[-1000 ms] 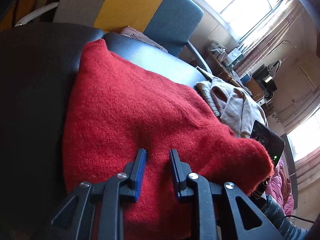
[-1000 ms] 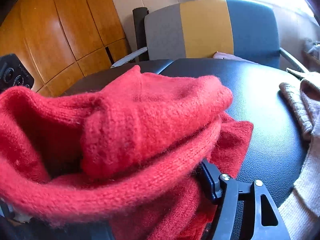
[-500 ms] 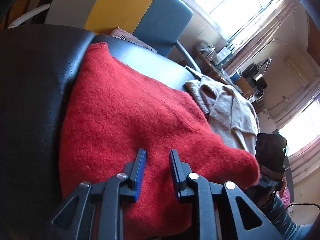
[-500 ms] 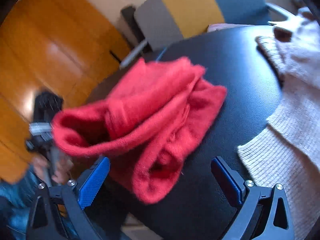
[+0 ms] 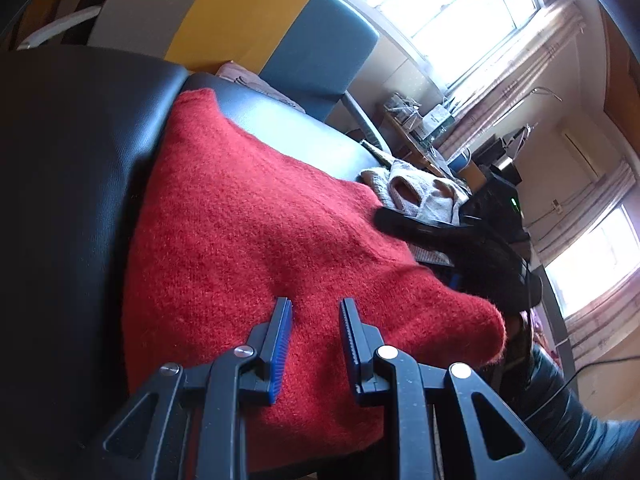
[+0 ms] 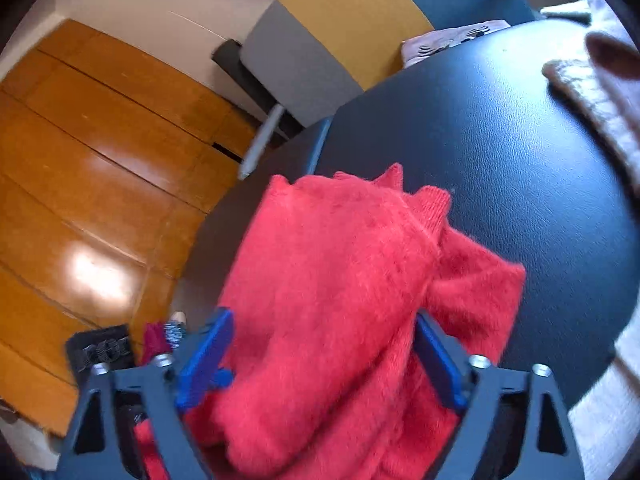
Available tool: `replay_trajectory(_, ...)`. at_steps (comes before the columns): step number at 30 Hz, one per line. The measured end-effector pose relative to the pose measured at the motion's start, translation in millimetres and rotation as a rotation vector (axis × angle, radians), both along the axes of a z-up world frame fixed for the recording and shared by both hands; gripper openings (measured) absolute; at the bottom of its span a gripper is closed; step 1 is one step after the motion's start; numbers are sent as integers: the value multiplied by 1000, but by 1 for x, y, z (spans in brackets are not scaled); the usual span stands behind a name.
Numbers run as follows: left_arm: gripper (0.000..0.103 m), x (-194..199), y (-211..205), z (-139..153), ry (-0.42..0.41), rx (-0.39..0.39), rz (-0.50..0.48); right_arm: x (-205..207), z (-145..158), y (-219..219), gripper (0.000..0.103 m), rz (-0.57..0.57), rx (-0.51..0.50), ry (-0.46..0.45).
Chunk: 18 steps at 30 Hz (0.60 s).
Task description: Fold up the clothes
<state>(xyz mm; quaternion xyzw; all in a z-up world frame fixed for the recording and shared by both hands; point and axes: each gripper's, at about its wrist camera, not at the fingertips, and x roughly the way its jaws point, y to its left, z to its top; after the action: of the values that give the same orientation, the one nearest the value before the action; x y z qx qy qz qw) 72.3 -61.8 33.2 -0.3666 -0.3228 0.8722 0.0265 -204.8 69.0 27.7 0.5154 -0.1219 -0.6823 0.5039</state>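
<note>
A red knitted sweater [image 5: 256,240] lies folded on the black leather table [image 5: 72,152]. My left gripper [image 5: 314,308] hovers just over its near part, jaws narrowly apart, nothing held. In the right wrist view the sweater [image 6: 340,280] sits bunched between the wide-open jaws of my right gripper [image 6: 320,344], which holds nothing. The right gripper also shows as a dark shape at the sweater's right edge in the left wrist view [image 5: 460,240].
A beige knit garment [image 5: 416,192] lies on the table beyond the sweater; it also shows in the right wrist view [image 6: 592,96]. A grey, yellow and blue chair [image 5: 248,20] stands behind the table. Wooden panelling [image 6: 100,160] is at the left.
My right gripper let go of the red sweater, opened wide and moved back over it. The sweater's lifted edge dropped onto the table. My left gripper barely moved.
</note>
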Motion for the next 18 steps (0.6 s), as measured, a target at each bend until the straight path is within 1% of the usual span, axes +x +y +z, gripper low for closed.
replay_trajectory(1, 24, 1, 0, 0, 4, -4, -3, 0, 2, -3, 64, -7, 36, 40)
replay_trajectory(2, 24, 2, -1, 2, 11, -1, -4, 0, 5, -6, 45, -13, 72, 81)
replay_trajectory(4, 24, 6, -1, 7, 43, 10, -16, 2, 11, -7, 33, -9, 108, 133)
replay_trajectory(5, 24, 6, 2, 10, 61, 15, -37, 6, 22, -7, 28, -6, 110, 185)
replay_trajectory(7, 24, 6, 8, 16, 99, 25, -78, 13, 45, 2, 23, 6, 65, 262)
replay_trajectory(8, 24, 5, 11, 19, 113, 29, -102, 17, 57, 9, 22, 13, 34, 296)
replay_trajectory(9, 24, 1, 17, 19, 114, 31, -135, 25, 70, 15, 22, 23, -3, 351)
replay_trajectory(11, 25, -9, 31, 19, 111, 33, -206, 29, 72, 28, 22, 14, -5, 389)
replay_trajectory(12, 25, -18, 41, 15, 94, 29, -256, 31, 72, 34, 22, 9, -6, 407)
replay_trajectory(15, 25, -38, 69, 3, 31, 7, -361, 13, 36, 49, 22, -43, 29, 328)
replay_trajectory(17, 25, -50, 87, -4, -2, -23, -401, 5, 13, 64, 24, -68, 42, 277)
replay_trajectory(18, 25, -54, 92, -5, -9, -24, -406, 2, 5, 71, 25, -81, 35, 250)
